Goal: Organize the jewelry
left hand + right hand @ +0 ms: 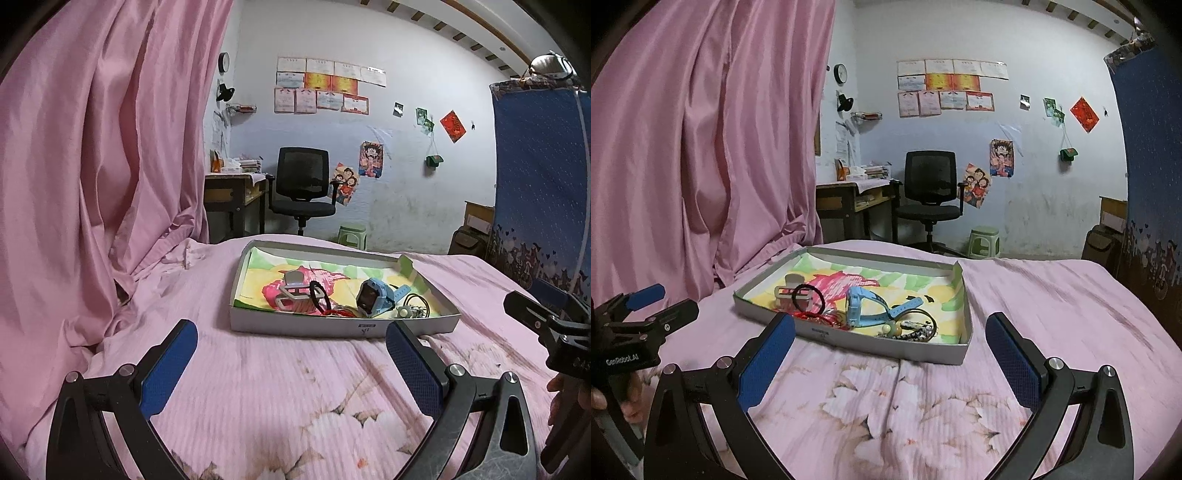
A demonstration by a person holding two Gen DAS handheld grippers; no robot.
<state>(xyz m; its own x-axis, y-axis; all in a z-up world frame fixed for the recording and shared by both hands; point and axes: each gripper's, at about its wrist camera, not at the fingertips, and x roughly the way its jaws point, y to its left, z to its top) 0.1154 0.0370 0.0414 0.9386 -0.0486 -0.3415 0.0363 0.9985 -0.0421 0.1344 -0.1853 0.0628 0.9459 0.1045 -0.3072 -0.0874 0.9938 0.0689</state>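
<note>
genrobot.ai lettering on left gripper (646, 306), jewelry tray (923, 350) nearby

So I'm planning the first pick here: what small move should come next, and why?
Probably ease the right tongs forward and down toward the blue watch in the tray. Both tongs are open and empty, short of the tray, and the watch stands tall near its front wall, clearer of the tangled bands than the other pieces. The left tongs can wait.
</note>
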